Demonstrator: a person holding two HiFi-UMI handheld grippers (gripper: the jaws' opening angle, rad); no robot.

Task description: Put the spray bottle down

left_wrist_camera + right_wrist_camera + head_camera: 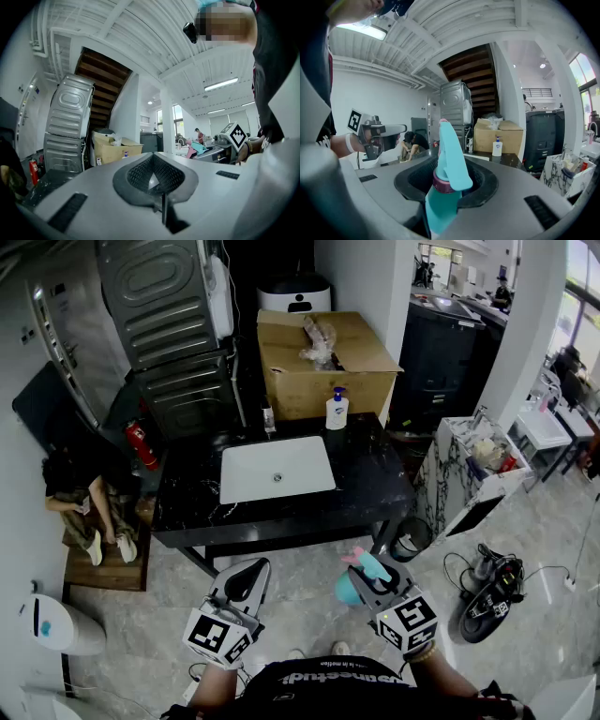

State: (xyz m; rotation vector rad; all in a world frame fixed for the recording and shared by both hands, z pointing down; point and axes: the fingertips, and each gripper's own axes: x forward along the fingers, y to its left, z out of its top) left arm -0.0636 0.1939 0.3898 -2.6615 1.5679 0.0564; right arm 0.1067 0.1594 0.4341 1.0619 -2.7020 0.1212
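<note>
A teal spray bottle [359,577] with a pink trigger stands upright in my right gripper [370,582], which is shut on its neck and body below the purple collar. In the right gripper view the spray bottle [446,164] fills the middle between the jaws of the right gripper [449,185]. My left gripper [246,579] hangs beside it at the lower left, shut with nothing in it; the left gripper [157,180] shows its jaws meeting in a thin seam. Both grippers hover over the floor, short of the black counter [375,486].
The counter holds a white sink [277,468] and a soap pump bottle [337,411]. A cardboard box [323,367] stands behind it. A person [82,501] sits at the left near a fire extinguisher [141,444]. A small bin [409,544] and cables [492,594] lie on the floor.
</note>
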